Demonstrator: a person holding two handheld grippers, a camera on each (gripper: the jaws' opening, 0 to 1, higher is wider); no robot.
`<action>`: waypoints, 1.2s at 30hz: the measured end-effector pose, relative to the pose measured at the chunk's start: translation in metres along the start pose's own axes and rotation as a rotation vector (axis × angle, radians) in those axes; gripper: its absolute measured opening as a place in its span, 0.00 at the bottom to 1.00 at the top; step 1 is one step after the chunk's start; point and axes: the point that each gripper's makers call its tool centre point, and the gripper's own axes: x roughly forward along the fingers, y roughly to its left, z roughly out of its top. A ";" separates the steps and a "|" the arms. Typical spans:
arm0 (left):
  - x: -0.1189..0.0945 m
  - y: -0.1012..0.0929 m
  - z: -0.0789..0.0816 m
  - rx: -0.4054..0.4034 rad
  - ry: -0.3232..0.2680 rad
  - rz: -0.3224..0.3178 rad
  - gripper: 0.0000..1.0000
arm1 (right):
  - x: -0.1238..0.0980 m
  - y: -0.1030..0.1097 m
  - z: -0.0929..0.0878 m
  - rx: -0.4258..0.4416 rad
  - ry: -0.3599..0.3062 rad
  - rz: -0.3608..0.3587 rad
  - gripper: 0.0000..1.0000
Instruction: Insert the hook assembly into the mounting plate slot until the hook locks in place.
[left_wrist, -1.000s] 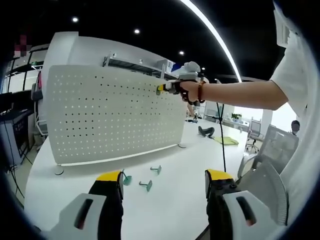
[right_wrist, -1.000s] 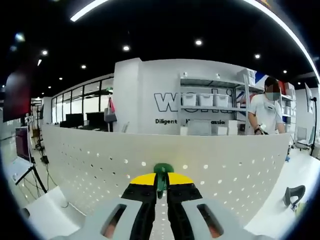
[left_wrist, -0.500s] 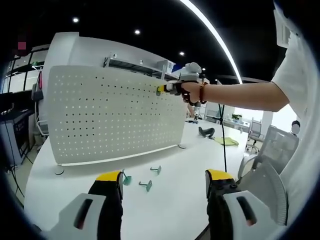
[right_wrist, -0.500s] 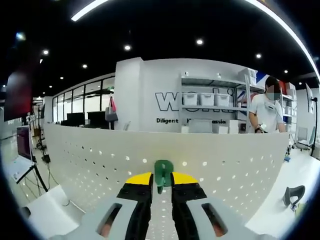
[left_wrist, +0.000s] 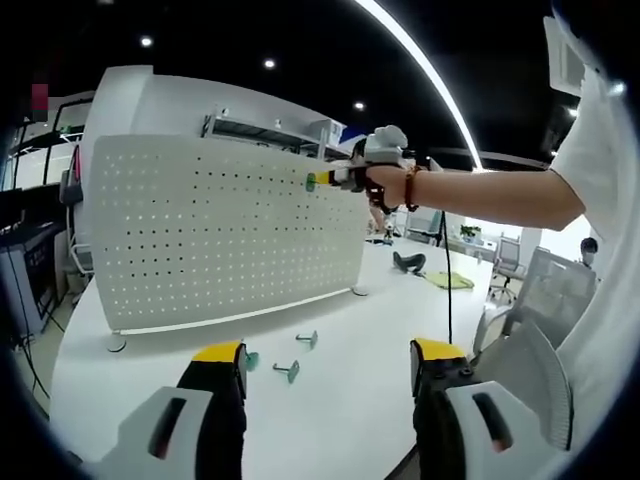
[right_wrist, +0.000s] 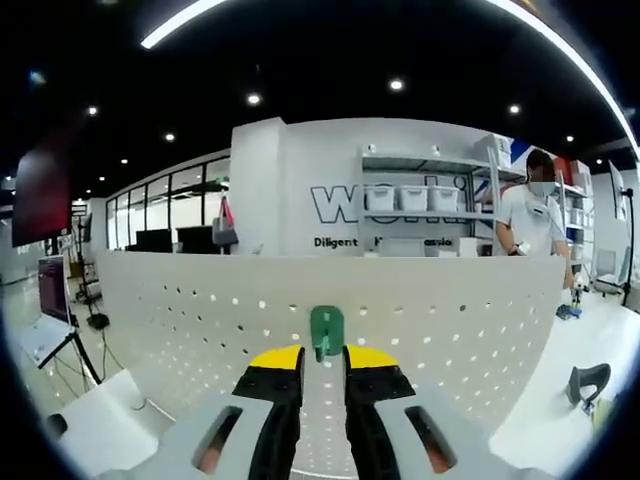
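Observation:
A white pegboard plate (left_wrist: 200, 230) stands upright on the white table (left_wrist: 330, 400). A green hook (left_wrist: 311, 182) sits against the plate's upper right part. My right gripper (left_wrist: 325, 178), held in a hand, is just to its right. In the right gripper view the green hook (right_wrist: 326, 330) sits on the pegboard (right_wrist: 450, 330) just beyond my right gripper (right_wrist: 323, 355), whose jaws stand slightly apart and off it. My left gripper (left_wrist: 328, 352) hangs open over the table, holding nothing. Three more green hooks (left_wrist: 287, 371) lie on the table in front of the plate.
The person's arm (left_wrist: 480, 190) reaches across the upper right. A black object (left_wrist: 405, 262) and a yellow-green cloth (left_wrist: 452, 281) lie on the far table. Behind the plate stand a shelf with white bins (right_wrist: 410, 200) and another person (right_wrist: 535, 225).
My right gripper's jaws have parted from the green hook and drawn back a little, and the hook stays on the plate. The left gripper has kept its place.

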 end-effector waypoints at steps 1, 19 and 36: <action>0.000 0.000 0.000 0.000 0.003 0.000 0.68 | -0.001 0.000 0.000 0.000 -0.002 0.000 0.14; 0.002 0.005 0.000 -0.002 0.025 0.023 0.64 | -0.032 0.013 -0.013 0.046 -0.024 0.041 0.14; 0.010 -0.003 -0.006 -0.016 0.046 0.034 0.61 | -0.062 0.042 -0.046 0.062 0.006 0.149 0.16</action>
